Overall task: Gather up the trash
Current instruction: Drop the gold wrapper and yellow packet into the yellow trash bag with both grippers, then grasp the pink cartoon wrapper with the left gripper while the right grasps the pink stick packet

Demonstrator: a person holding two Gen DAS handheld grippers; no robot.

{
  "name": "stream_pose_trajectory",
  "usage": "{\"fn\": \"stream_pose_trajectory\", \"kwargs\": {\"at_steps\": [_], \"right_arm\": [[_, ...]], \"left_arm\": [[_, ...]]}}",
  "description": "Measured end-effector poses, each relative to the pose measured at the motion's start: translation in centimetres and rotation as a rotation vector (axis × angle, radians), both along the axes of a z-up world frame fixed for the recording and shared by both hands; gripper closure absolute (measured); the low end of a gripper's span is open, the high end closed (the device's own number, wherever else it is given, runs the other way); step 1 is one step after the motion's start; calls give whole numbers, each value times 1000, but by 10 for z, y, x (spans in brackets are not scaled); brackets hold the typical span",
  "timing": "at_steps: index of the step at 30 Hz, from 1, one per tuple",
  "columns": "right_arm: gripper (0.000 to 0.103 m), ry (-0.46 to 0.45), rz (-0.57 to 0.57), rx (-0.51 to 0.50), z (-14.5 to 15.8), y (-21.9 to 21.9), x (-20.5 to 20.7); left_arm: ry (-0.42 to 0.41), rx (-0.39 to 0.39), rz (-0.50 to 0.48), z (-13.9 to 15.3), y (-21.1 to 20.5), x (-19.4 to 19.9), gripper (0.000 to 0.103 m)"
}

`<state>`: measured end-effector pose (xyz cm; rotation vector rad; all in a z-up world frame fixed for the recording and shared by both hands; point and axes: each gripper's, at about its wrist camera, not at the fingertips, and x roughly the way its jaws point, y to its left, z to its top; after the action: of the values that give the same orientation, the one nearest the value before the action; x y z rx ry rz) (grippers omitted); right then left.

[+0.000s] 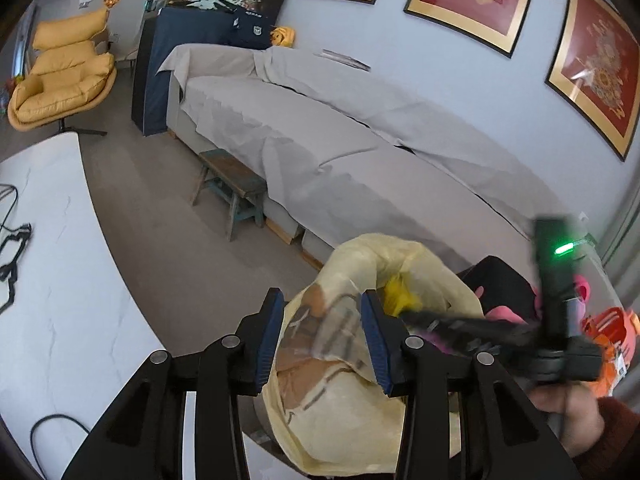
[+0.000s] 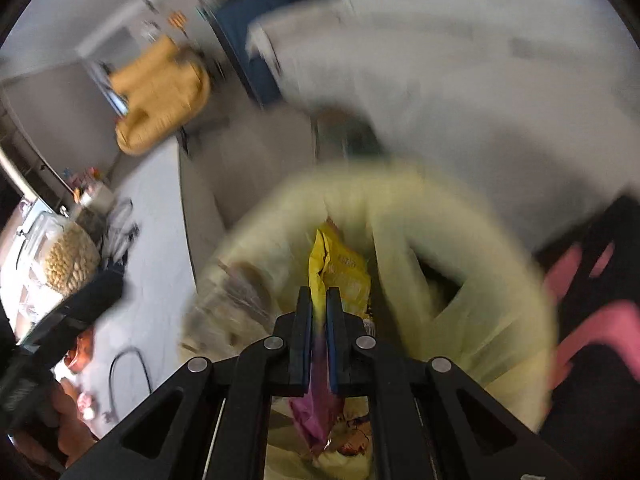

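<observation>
A pale yellow plastic trash bag (image 1: 344,412) stands open at the edge of the white table. My left gripper (image 1: 322,340) is shut on the bag's near rim, which bunches between the blue pads. My right gripper (image 2: 319,334) is shut on a yellow and purple snack wrapper (image 2: 340,268) and holds it over the bag's mouth (image 2: 436,280). The right wrist view is blurred by motion. The right gripper also shows in the left wrist view (image 1: 440,326), reaching into the bag from the right. More trash lies inside the bag.
A white marble table (image 1: 52,280) with black cables is at left. A grey covered sofa (image 1: 360,140) and a small wooden stool (image 1: 232,188) stand beyond the bag. A yellow armchair (image 1: 60,76) is far left. A jar of nuts (image 2: 68,260) is on the table.
</observation>
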<state>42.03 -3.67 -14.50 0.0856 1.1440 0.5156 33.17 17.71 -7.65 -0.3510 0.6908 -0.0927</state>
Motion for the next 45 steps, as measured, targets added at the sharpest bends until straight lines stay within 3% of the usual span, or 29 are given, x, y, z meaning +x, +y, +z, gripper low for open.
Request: {"fn": "stream_pose_trajectory", "kwargs": {"at_steps": [3, 6, 12, 17, 20, 28, 31, 38, 45], "right_arm": [[97, 86, -5, -18, -26, -3, 0], [96, 76, -1, -61, -31, -5, -8], [94, -100, 24, -82, 12, -4, -29], [85, -227, 30, -73, 52, -22, -50], [85, -277, -1, -67, 74, -44, -66], [84, -432, -155, -109, 121, -126, -125], [77, -490, -228, -140, 133, -163, -152], [74, -550, -371, -225, 137, -241, -219], [74, -528, -499, -258, 124, -313, -285]], "left_arm": [[12, -18, -2, -6, 3, 2, 62], [15, -16, 0, -9, 3, 4, 62], [11, -23, -3, -5, -3, 5, 62], [-7, -11, -17, 6, -12, -4, 62], [-21, -2, -36, 14, -26, -11, 62], [-16, 4, -167, 25, -89, -33, 62], [17, -27, -242, 21, -119, -41, 62], [123, -68, -441, -3, -204, -58, 62], [137, -27, -631, -12, -268, -53, 62]]}}
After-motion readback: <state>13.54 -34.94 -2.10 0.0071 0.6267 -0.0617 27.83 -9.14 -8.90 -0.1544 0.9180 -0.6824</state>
